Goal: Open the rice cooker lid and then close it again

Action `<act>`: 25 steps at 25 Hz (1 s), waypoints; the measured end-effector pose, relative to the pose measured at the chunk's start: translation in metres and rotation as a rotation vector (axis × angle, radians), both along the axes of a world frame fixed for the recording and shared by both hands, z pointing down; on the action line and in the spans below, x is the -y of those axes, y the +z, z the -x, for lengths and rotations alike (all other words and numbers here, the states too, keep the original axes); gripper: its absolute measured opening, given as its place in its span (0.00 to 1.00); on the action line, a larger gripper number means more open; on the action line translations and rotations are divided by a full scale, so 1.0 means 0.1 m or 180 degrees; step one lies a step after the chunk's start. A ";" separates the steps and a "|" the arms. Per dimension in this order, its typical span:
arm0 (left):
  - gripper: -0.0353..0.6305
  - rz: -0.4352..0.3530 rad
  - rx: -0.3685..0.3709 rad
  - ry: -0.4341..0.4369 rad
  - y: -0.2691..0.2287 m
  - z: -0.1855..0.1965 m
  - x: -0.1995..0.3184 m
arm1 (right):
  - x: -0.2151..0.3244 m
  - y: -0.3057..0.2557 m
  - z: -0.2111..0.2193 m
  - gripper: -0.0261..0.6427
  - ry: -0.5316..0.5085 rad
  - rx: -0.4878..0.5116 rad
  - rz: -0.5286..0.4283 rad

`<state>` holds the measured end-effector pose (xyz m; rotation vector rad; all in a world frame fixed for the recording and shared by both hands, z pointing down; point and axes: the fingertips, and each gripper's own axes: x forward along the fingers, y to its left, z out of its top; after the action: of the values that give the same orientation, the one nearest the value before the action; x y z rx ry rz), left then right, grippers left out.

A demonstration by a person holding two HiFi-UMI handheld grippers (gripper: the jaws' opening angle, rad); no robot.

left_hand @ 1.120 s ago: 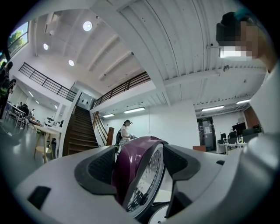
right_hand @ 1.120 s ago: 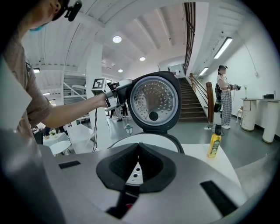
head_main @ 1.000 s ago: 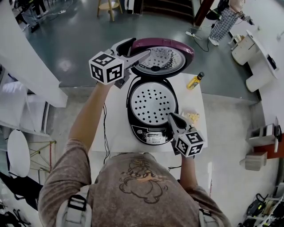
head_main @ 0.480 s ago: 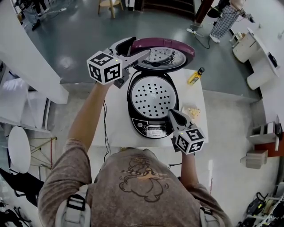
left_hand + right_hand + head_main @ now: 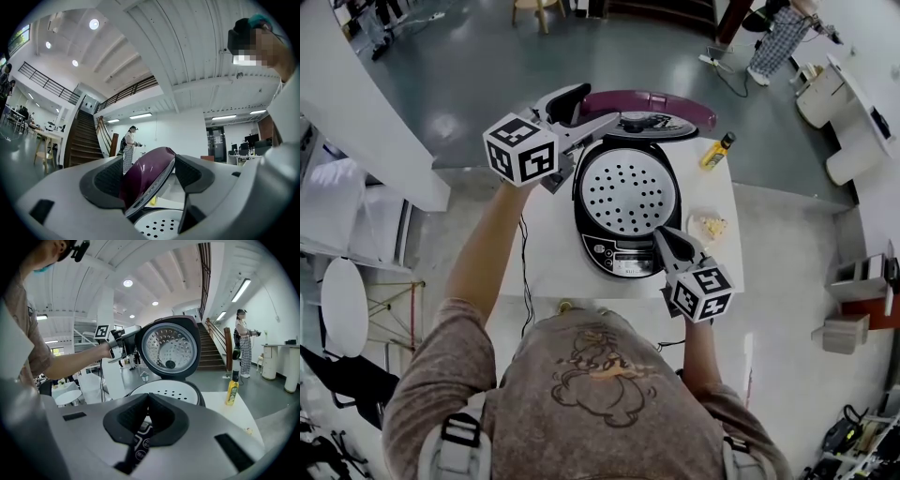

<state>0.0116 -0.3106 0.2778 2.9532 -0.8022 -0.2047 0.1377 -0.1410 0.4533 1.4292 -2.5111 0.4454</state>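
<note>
Maroon on its outer shell and dimpled silver underneath, the lid stands nearly upright at the far rim of the rice cooker on the white table. The left gripper pinches its left edge, likely to steer the hinge swing. The right gripper, jaws pressed together on nothing, sits just beside the cooker's near right corner, perhaps to steady the body.

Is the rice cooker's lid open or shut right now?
Open. The purple lid stands up behind the rice cooker, the holed white tray inside shows, and the left gripper holds the lid's edge in its jaws.
</note>
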 end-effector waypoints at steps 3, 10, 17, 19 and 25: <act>0.57 0.0023 0.0010 0.0019 0.03 0.00 -0.09 | -0.06 0.01 0.02 0.05 -0.0007 -0.0005 0.0004; 0.57 0.0015 0.0058 0.0009 0.14 0.00 -0.30 | -0.17 -0.03 0.02 0.05 0.0035 0.0026 -0.0046; 0.57 0.0099 0.0045 0.0069 0.23 0.01 -0.49 | -0.26 -0.03 0.06 0.05 0.0047 0.0052 -0.0035; 0.57 0.0142 0.0022 0.0087 0.26 0.02 -0.54 | -0.27 -0.03 0.08 0.05 0.0046 0.0059 -0.0036; 0.57 0.0182 0.0027 0.0096 0.38 0.01 -0.66 | -0.28 -0.01 0.08 0.05 0.0068 0.0074 -0.0034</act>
<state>0.0107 -0.2441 0.3156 2.9126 -0.7509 -0.1646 0.1294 -0.1126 0.4527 1.4642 -2.5222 0.4558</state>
